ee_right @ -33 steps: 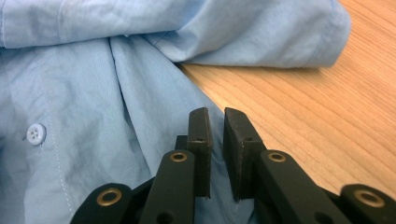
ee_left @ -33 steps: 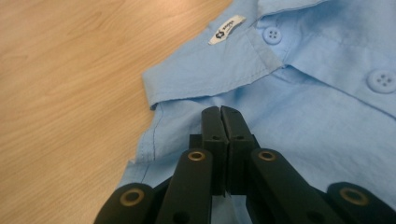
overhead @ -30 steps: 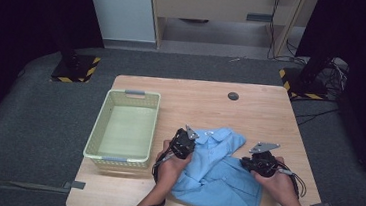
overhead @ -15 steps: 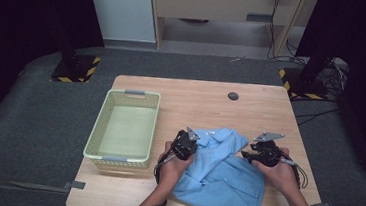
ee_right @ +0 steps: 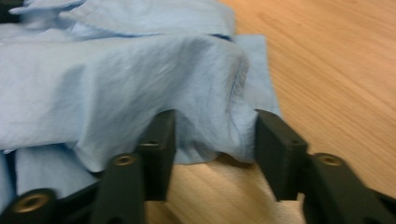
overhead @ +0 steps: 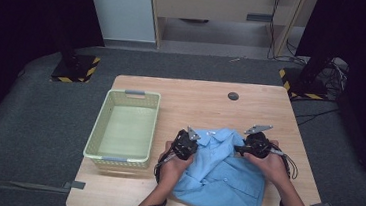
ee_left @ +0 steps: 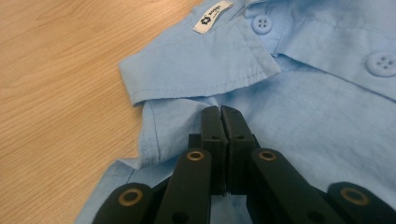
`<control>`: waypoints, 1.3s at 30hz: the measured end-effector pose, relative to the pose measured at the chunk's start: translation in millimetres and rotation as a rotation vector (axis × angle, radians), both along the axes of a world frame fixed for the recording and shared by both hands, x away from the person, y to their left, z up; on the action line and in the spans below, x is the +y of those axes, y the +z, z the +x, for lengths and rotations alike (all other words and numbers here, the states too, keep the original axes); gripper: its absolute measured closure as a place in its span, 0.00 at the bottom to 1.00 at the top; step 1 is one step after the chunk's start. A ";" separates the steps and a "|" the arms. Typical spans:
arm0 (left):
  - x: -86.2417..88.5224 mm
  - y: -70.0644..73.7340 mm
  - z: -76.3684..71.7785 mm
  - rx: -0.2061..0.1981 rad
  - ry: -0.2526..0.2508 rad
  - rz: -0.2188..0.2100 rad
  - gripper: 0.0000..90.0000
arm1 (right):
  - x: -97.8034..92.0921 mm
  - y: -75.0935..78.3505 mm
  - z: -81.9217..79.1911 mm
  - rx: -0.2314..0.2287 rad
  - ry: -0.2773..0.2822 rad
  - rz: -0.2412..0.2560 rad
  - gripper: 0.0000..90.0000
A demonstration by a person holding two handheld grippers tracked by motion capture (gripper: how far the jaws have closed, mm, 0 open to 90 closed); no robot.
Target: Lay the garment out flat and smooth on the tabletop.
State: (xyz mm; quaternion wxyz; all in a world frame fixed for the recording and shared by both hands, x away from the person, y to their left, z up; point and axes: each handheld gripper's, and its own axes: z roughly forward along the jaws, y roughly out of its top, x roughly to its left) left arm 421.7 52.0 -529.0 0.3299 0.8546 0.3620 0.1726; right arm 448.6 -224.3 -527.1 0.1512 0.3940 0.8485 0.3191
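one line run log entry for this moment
left gripper shut over shirt | right gripper open around shirt fold | basket beside

Bare table point(overhead: 206, 105) beyond the shirt point(overhead: 225, 172), basket point(overhead: 99, 135) walling the left, small dark disc point(overhead: 233, 96) far off.

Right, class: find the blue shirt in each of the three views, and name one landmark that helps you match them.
High view: the blue shirt lies at the table's near right, between both grippers.
Left gripper view: it spreads across the right and centre, collar uppermost.
Right gripper view: it covers the upper left, a fold between the jaws.
Shared landmark: the wooden table.
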 end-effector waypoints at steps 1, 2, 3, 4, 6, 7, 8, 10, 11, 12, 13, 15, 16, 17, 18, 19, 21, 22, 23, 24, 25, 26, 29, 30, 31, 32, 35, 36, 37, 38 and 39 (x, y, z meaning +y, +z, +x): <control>-0.1 -0.1 -0.1 -0.001 0.000 0.000 0.99 | 0.8 0.1 -0.6 -0.003 0.002 -0.005 0.66; -0.2 -0.1 -0.3 -0.001 0.000 -0.001 0.99 | 1.4 0.5 -1.5 0.000 0.004 -0.003 0.70; -0.4 -0.1 -0.4 0.000 0.001 -0.001 0.99 | 1.7 0.7 -2.1 -0.001 0.007 -0.004 0.73; -0.7 -0.1 -0.5 0.000 0.000 -0.001 0.99 | 2.0 0.9 -2.9 -0.002 0.010 -0.007 0.77; -1.5 -0.5 -1.0 -0.006 0.002 -0.003 0.99 | 3.4 1.1 -5.7 -0.004 0.012 -0.009 0.83; -1.8 -0.5 -1.3 -0.007 0.001 -0.001 0.99 | 4.3 1.1 -7.1 -0.007 0.014 -0.010 0.87; -2.1 -0.5 -1.5 -0.008 0.001 0.000 0.99 | 5.1 1.3 -8.7 -0.008 0.016 -0.011 0.90; -3.2 -0.6 -1.9 -0.007 0.002 -0.004 0.99 | 6.5 2.1 -11.1 -0.008 0.016 -0.014 0.93; -3.6 -0.4 -1.8 -0.006 -0.001 -0.002 0.99 | 6.9 2.8 -12.0 -0.010 0.020 -0.015 0.94; -3.8 0.0 -1.8 -0.004 -0.003 0.001 0.99 | 7.0 3.9 -12.8 -0.011 0.021 -0.017 0.94; -3.9 0.4 -1.8 -0.005 -0.001 -0.002 0.99 | 6.8 5.2 -13.7 -0.010 0.020 -0.015 0.95; -3.6 2.3 -2.1 -0.005 0.000 -0.010 0.99 | 5.6 9.0 -15.4 -0.012 0.021 -0.015 0.95; -3.5 3.7 -2.3 -0.008 0.000 -0.012 0.99 | 4.7 11.4 -16.4 -0.014 0.021 -0.016 0.95; -3.3 5.5 -2.4 -0.011 -0.001 -0.015 0.99 | 3.5 14.1 -17.3 -0.017 0.023 -0.017 0.95; -3.4 7.4 -2.8 -0.015 0.000 -0.021 0.99 | 2.3 17.1 -18.3 -0.019 0.022 -0.016 0.95; -3.6 9.5 -3.3 -0.021 0.002 -0.028 0.99 | 1.1 20.2 -19.6 -0.022 0.022 -0.016 0.95; -3.9 14.3 -4.2 -0.031 0.000 -0.032 0.99 | -1.0 26.4 -22.5 -0.030 0.023 -0.017 0.95; -4.4 16.6 -4.6 -0.037 0.001 -0.037 0.99 | -1.9 29.5 -24.1 -0.034 0.025 -0.021 0.95; -4.5 19.1 -4.8 -0.042 -0.002 -0.035 0.99 | -2.8 32.5 -25.6 -0.038 0.027 -0.021 0.95; -5.0 21.2 -4.9 -0.048 -0.003 -0.038 0.99 | -3.7 35.4 -26.9 -0.041 0.031 -0.023 0.95; -5.3 23.3 -5.0 -0.053 -0.004 -0.039 0.99 | -4.4 38.1 -28.1 -0.044 0.033 -0.024 0.95; -5.7 25.2 -5.3 -0.057 -0.005 -0.042 0.99 | -4.9 40.8 -29.4 -0.045 0.034 -0.024 0.95; -6.7 31.1 -6.8 -0.071 -0.006 -0.053 0.99 | -6.7 48.6 -33.2 -0.054 0.039 -0.026 0.95; -6.8 33.2 -7.2 -0.075 -0.009 -0.057 0.99 | -7.2 51.3 -34.7 -0.057 0.041 -0.029 0.95; -7.0 35.3 -7.9 -0.080 -0.010 -0.058 0.99 | -7.7 54.0 -36.1 -0.062 0.041 -0.030 0.95; -7.2 37.3 -8.6 -0.084 -0.014 -0.058 0.99 | -8.2 56.5 -37.5 -0.065 0.043 -0.030 0.95; -7.6 43.0 -11.5 -0.099 -0.021 -0.070 0.99 | -10.4 64.3 -42.4 -0.074 0.048 -0.031 0.95; -7.7 45.4 -12.7 -0.106 -0.024 -0.069 0.99 | -11.3 66.7 -44.2 -0.075 0.050 -0.031 0.95; -8.1 47.8 -14.0 -0.111 -0.028 -0.072 0.99 | -11.9 69.2 -46.1 -0.076 0.051 -0.032 0.95; -8.8 50.5 -15.5 -0.117 -0.032 -0.076 0.99 | -12.3 71.8 -48.0 -0.079 0.054 -0.035 0.95; -9.6 53.3 -17.0 -0.125 -0.036 -0.080 0.99 | -12.5 74.9 -50.1 -0.081 0.056 -0.040 0.96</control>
